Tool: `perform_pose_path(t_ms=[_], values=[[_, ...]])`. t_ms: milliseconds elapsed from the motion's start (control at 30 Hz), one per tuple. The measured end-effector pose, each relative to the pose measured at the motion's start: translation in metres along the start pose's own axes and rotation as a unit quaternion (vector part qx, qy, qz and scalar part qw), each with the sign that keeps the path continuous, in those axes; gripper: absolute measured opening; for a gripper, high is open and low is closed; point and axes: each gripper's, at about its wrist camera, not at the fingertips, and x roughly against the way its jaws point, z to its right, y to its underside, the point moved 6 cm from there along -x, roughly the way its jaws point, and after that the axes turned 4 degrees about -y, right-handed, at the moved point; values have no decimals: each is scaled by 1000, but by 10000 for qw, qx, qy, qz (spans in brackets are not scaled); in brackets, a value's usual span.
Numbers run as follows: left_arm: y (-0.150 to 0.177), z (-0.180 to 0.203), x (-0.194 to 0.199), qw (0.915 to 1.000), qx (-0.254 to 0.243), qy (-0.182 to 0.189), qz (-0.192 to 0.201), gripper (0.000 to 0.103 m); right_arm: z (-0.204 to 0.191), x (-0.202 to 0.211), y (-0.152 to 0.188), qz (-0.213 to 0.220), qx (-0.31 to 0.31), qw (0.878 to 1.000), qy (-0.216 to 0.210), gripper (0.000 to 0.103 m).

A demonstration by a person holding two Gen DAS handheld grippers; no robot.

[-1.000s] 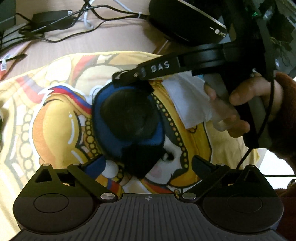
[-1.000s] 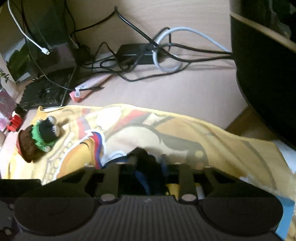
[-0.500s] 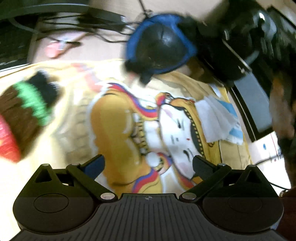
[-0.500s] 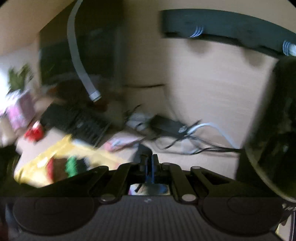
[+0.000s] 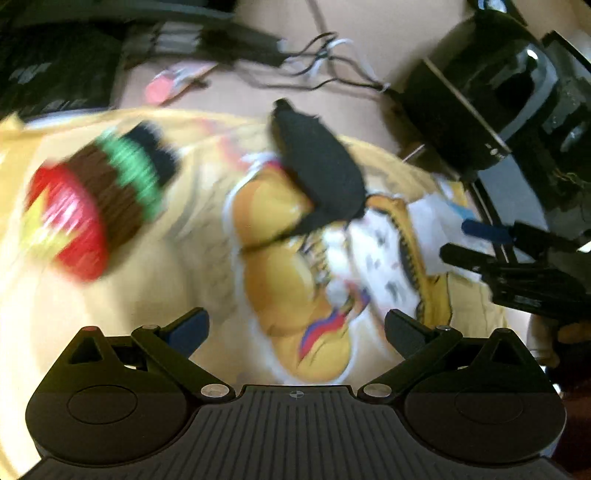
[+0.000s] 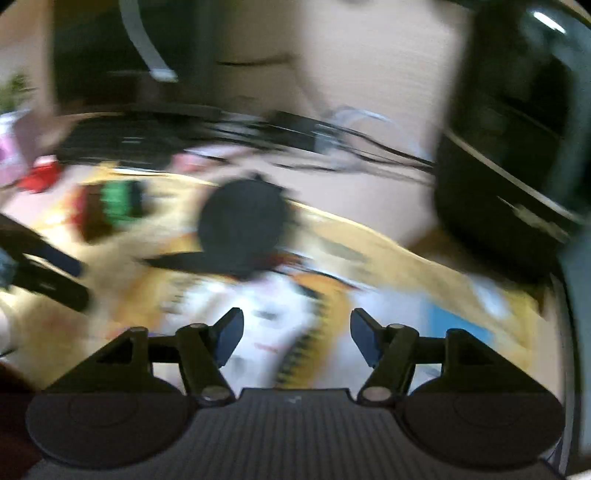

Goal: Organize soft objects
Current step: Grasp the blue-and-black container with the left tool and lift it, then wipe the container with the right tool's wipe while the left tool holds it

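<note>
Since a second ago, your right gripper has let go of the dark padded fabric piece, which it was pinching then; that piece now sits out ahead on the yellow printed cloth.

From the left wrist view, your left gripper has its jaws spread wide with nothing between them, hanging over the cloth. The black padded piece lies toward the cloth's far edge, on the printed cartoon figure. To its left (badly blurred) rests a knitted soft toy in red, brown, green and black bands. A white tissue-like scrap lies at the right of the cloth, with the tips of your other tool just beside it. Beyond the cloth, tangled black cables run across the pale wooden worktop.

From the right wrist view, your jaws are opening and nothing is between them. The padded piece lies ahead of them, apart from both tips. The knitted toy shows far left, well apart from it. Your left tool enters at the left edge.
</note>
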Motion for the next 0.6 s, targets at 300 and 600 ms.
perform_pose_path(t_ms=[300,600], values=[[-84,47,-64,9919,-963,-749,342,103,22,-31,14,-140,425,9938,1015,42],[-122,46,-121,9812,-1189,-1521,25,103,39,-23,-7,222,-1060,9941,-110,8]])
